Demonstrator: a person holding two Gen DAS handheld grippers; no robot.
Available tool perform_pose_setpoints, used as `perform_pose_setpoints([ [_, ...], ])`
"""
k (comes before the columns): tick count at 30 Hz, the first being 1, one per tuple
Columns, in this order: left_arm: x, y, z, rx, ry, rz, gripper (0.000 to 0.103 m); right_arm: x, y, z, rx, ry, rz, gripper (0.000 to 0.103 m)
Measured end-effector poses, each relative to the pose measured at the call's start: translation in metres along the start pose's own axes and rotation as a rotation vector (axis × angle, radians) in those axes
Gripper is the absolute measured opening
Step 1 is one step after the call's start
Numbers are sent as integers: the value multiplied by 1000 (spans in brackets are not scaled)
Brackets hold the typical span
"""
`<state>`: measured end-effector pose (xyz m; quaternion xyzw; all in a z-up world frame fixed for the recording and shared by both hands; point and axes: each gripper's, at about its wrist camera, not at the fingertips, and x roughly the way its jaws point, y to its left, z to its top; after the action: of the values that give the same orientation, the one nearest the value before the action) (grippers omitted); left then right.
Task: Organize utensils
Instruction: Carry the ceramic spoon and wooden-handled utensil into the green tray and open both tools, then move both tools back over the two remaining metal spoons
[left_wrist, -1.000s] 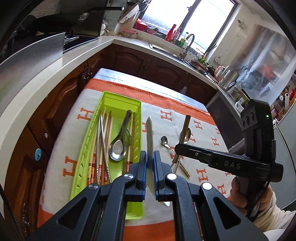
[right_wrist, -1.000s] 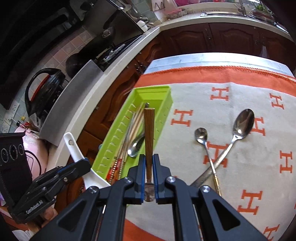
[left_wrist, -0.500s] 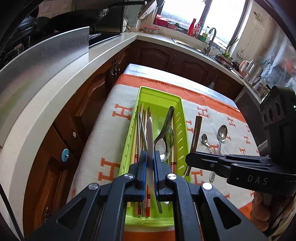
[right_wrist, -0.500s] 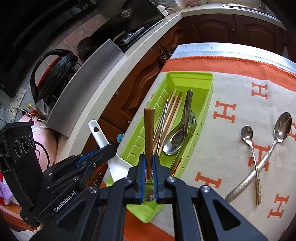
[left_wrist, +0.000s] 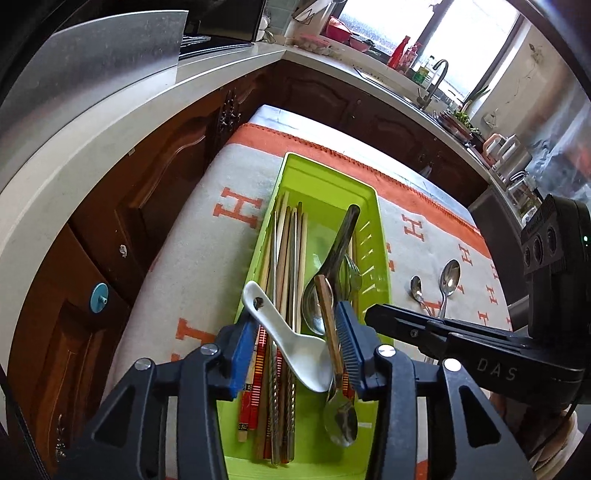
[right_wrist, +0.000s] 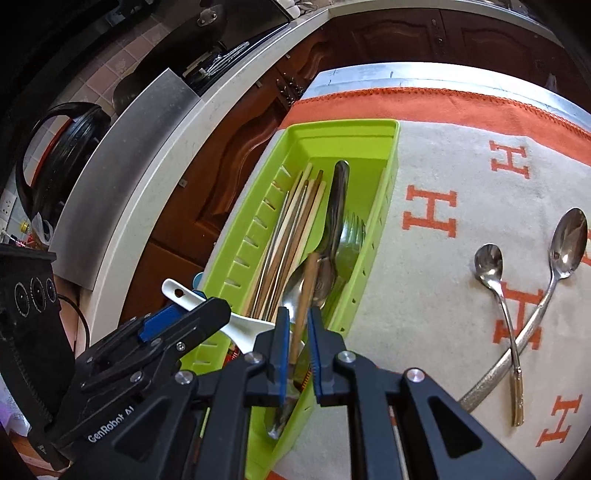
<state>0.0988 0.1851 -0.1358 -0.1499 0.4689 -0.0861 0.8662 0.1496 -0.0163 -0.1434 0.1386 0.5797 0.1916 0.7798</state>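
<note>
Your green tray (left_wrist: 364, 195) lies lengthwise on the orange-and-cream cloth (right_wrist: 436, 280) covering the desk, running from the middle of each frame toward the bottom edge. Inside it, chopsticks (left_wrist: 286, 251) lie along the left side, with a large metal spoon (left_wrist: 334, 258) and a fork (right_wrist: 349, 240) on the right.

Your left gripper (left_wrist: 293, 352) has just been opening: its blue pads stand apart, and the white ceramic spoon (left_wrist: 295, 347) lies loose between them on top of the chopsticks, its handle pointing up-left. In the left wrist view the lower ends of the chopsticks are hidden behind the gripper.

Your right gripper (right_wrist: 297, 347) has also eased open slightly, yet only a narrow gap shows; the wood-handled spoon (right_wrist: 304, 295) stands between its pads, and you cannot tell whether they still press on it. Its bowl is mostly hidden beneath the gripper body in that view.

Two metal spoons (right_wrist: 532, 295) lie crossed on the cloth, right of the tray, handles overlapping.

The cloth carries large orange "H" letters. "DAS" reads on the right gripper's body at the lower right of the left wrist view; "GenRobot AI" reads on the left gripper at the lower left of the right wrist view.
</note>
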Motion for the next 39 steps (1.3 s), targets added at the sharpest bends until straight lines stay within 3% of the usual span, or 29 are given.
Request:
perform_pose_setpoints([
  [18,28,-32,28,20,-6,-71,46,-28,-43,2,74,-88,-54,11],
  [22,25,-38,33,34,-26,-51,56,-34,-58,0,90,-102,-84,11],
  [32,12,-56,39,72,-60,-46,56,-50,-91,-11,148,-127,-127,11],
  [39,10,-78,30,109,-41,-71,56,-59,-108,-20,166,-129,-153,11],
])
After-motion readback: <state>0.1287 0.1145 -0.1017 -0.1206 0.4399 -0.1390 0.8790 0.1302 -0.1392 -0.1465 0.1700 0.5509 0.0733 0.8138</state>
